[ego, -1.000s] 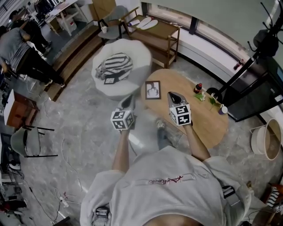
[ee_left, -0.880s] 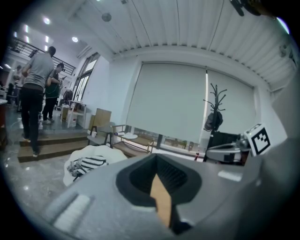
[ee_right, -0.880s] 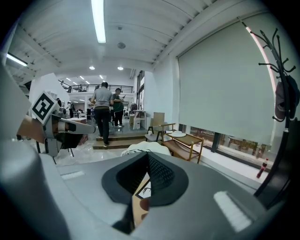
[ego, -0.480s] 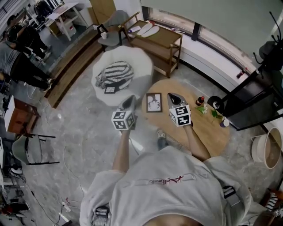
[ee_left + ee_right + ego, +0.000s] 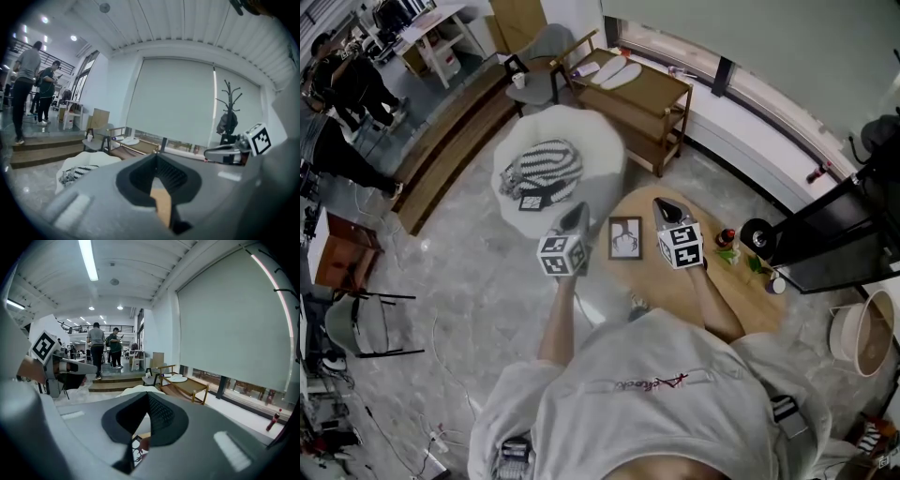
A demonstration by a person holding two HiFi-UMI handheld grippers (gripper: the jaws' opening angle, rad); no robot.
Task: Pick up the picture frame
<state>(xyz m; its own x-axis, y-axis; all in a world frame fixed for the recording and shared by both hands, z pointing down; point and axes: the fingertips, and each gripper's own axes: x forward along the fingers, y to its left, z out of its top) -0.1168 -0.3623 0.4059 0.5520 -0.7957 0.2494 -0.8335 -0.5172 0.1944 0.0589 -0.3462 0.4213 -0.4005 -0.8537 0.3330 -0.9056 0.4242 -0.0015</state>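
Left gripper [image 5: 577,212] and right gripper [image 5: 664,204] are both held out in front of the person. The left is just off the left edge of the oval wooden table [image 5: 736,281], the right is over it. Fingers on both are clenched together with nothing grasped — each gripper view shows the pads meeting, leaving only a thin slit below.

Picture frame [image 5: 625,237] lies flat on the table near its left end. In the head view it sits between the two grippers, and neither touches it. A corner of it shows through the slit in the right gripper view.

Small bottle [image 5: 727,236] stands further right on the table, well apart from the frame. Beyond the table is a white pouf [image 5: 600,141] with a striped cloth [image 5: 546,161] on top, and a wooden bench [image 5: 647,94] behind it. People [image 5: 337,66] stand far off at the upper left.
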